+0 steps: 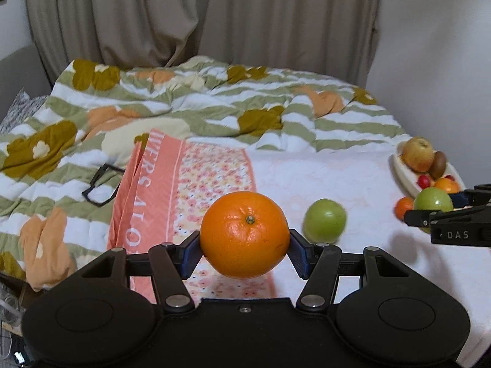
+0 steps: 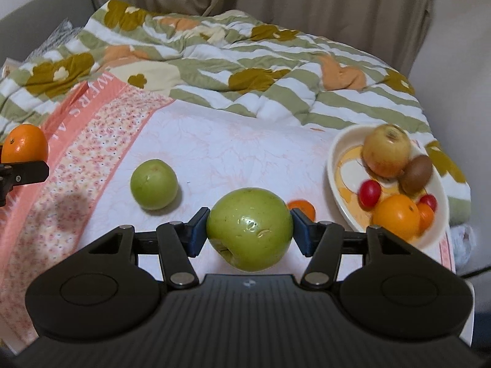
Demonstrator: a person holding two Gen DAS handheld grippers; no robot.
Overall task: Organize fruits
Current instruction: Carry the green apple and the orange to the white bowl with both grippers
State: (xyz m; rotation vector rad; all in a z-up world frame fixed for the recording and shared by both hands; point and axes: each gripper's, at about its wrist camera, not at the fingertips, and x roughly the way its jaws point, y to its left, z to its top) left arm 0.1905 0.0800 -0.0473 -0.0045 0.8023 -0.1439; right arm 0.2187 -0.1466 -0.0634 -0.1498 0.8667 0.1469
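A rumpled quilt (image 1: 190,101) with green stripes and ochre flowers covered the far half of the bed, from about ten o'clock round to two o'clock in both wrist views. Nearer, a pale pink towel (image 2: 233,153) lay flat, its coral floral border (image 1: 214,178) running toward seven o'clock. An oval cream plate (image 2: 334,165) sat at three o'clock in the right wrist view, holding a yellowish apple (image 2: 387,150), a brown kiwi (image 2: 416,174), an orange fruit (image 2: 397,216) and small red fruits (image 2: 369,193).

The left gripper (image 1: 245,247) was clamped on a large orange (image 1: 245,234), its blue pads (image 1: 191,251) pressed against both flanks and the stem end facing the camera. The right gripper (image 2: 249,235) was closed around a big green apple (image 2: 250,228), held clear of the towel, with the plate off at two o'clock.

A second green apple (image 2: 154,184) rested loose on the towel at ten o'clock from the right gripper. A small mandarin (image 2: 303,208) lay just behind the held apple, near the plate's edge. Black-framed glasses (image 1: 99,188) lay on the quilt at nine o'clock in the left wrist view.
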